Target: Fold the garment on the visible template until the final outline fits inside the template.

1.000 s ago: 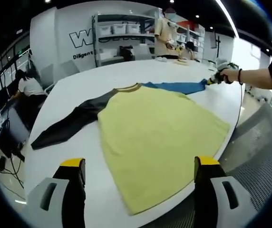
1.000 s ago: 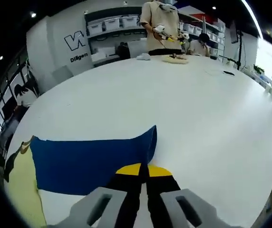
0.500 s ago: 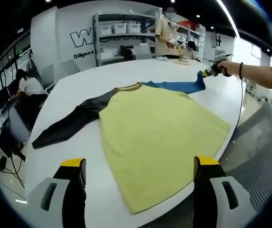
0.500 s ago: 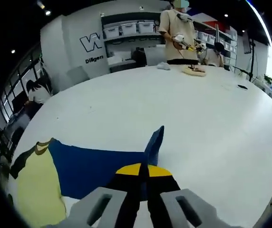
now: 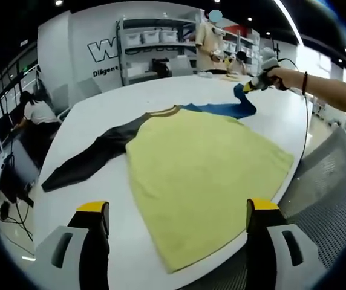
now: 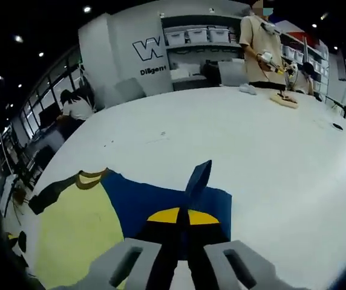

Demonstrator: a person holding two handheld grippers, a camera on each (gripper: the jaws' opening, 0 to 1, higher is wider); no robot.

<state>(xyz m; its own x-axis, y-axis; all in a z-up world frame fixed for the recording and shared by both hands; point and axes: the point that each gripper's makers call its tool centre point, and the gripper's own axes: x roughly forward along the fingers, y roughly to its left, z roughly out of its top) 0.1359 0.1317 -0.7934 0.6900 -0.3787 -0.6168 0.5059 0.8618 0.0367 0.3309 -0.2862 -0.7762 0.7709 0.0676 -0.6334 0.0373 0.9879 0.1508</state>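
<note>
The shirt (image 5: pixel 203 175) lies flat on the white tabletop (image 5: pixel 100 199) with its near hem at the edge, the right gripper (image 6: pixel 182 228) pinches the blue sleeve (image 6: pixel 161 202) cuff closed and lifted, and the left gripper (image 5: pixel 176 241) hovers wide open holding nothing, so a thin pinch could slip and drop the sleeve crooked.

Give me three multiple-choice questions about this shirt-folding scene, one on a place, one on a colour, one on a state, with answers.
1. Where does the yellow body of the shirt lie?
A. on the white table
B. on a chair
C. on the floor

2. What colour is the sleeve gripped by the right tongs?
A. red
B. blue
C. green

3. How are the left tongs?
A. shut on the hem
B. shut on the collar
C. open, holding nothing

Answers: 1 A, the body lies spread flat on the tabletop; 2 B, blue fabric stands up between the shut jaws; 3 C, the jaws stand wide apart, off the cloth.
</note>
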